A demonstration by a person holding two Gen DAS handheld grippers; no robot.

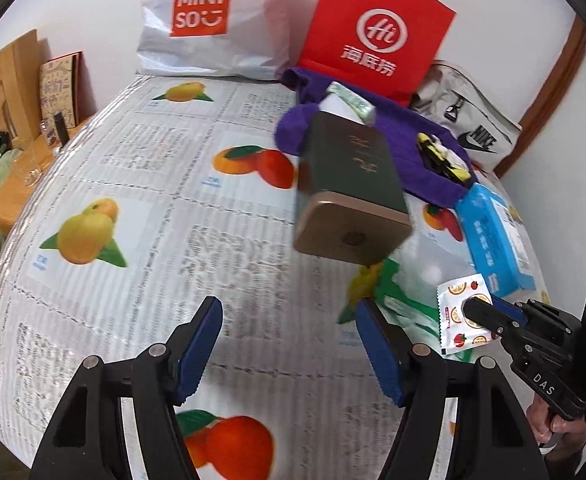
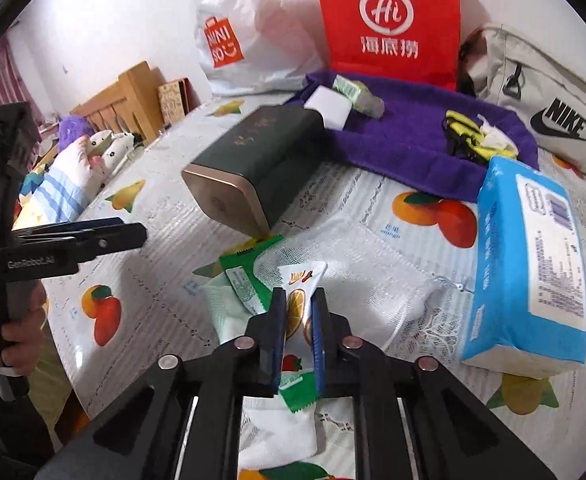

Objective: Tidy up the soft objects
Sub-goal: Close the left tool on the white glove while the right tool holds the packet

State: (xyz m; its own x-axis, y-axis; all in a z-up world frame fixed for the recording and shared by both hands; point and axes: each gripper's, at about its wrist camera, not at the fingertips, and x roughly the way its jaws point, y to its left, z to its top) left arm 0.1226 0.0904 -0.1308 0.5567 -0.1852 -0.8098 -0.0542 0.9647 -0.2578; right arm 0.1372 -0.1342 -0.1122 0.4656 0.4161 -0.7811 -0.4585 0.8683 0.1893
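Observation:
My right gripper (image 2: pixel 297 312) is shut on a white fruit-print snack packet (image 2: pixel 299 280) and holds it just above the table; it also shows in the left wrist view (image 1: pixel 463 312), with the right gripper (image 1: pixel 481 310) on it. Green-and-white packets (image 2: pixel 237 284) lie under it. My left gripper (image 1: pixel 289 344) is open and empty over the fruit-print tablecloth (image 1: pixel 133 200); it appears at the left of the right wrist view (image 2: pixel 133 232). A purple towel (image 2: pixel 405 136) lies at the back with a yellow-black item (image 2: pixel 465 132) and a small green pack (image 2: pixel 353 90) on it.
A dark green tin (image 2: pixel 253 160) lies on its side mid-table. A blue tissue pack (image 2: pixel 533 264) lies at the right. A red paper bag (image 2: pixel 389 20), a white Miniso bag (image 2: pixel 245 32) and a grey Nike bag (image 2: pixel 549 116) stand along the wall.

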